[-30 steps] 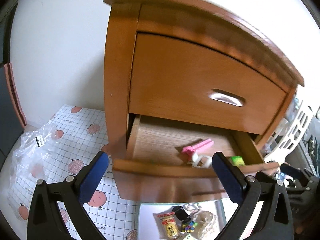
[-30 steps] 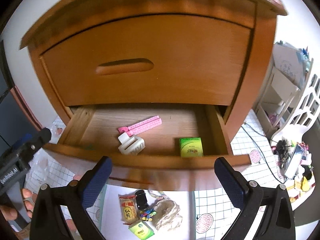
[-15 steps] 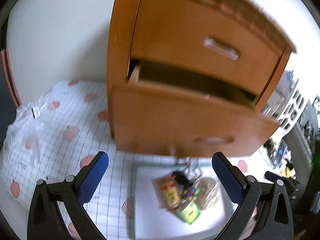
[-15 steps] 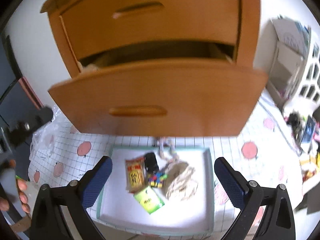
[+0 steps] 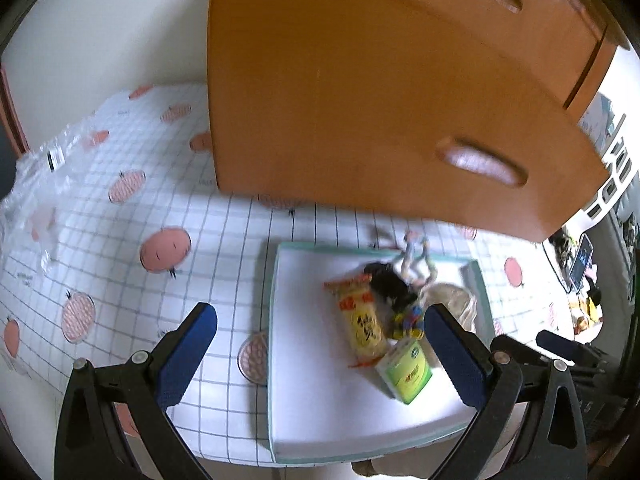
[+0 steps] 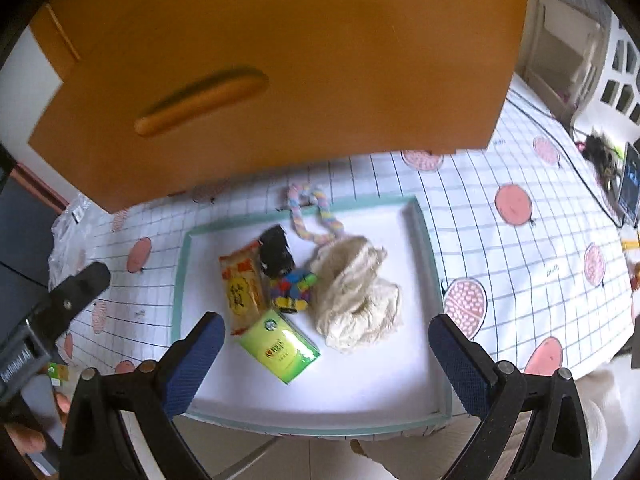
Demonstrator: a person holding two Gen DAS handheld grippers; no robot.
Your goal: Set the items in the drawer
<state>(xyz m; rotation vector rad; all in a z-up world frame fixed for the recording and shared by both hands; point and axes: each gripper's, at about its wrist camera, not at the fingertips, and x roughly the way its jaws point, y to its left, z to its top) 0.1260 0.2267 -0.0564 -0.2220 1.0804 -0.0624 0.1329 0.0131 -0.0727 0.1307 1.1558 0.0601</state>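
Note:
A white tray (image 6: 424,240) with a teal rim holds an orange snack packet (image 6: 242,290), a green box (image 6: 280,346), a black item (image 6: 276,254), a small multicoloured toy (image 6: 294,286), a cream yarn bundle (image 6: 354,292) and a pastel braided rope (image 6: 308,216) that hangs over the far rim. The wooden drawer front (image 6: 280,48) fills the top of both views; its inside is hidden. My right gripper (image 6: 326,356) is open over the tray's near half. My left gripper (image 5: 320,350) is open above the tray (image 5: 304,280), with the packet (image 5: 362,326) and green box (image 5: 406,370) between its fingers.
The tray lies on a checked cloth with pink fruit prints (image 5: 164,244). A crumpled clear plastic bag (image 5: 36,184) sits far left. White lattice shelving (image 6: 616,76) and small clutter (image 6: 604,156) stand to the right. A hand holding the left gripper's body (image 6: 48,320) shows at lower left.
Both cameras have tilted down from the open drawer's inside to the tray below. The drawer front now fills the top of each view and its contents are out of sight.

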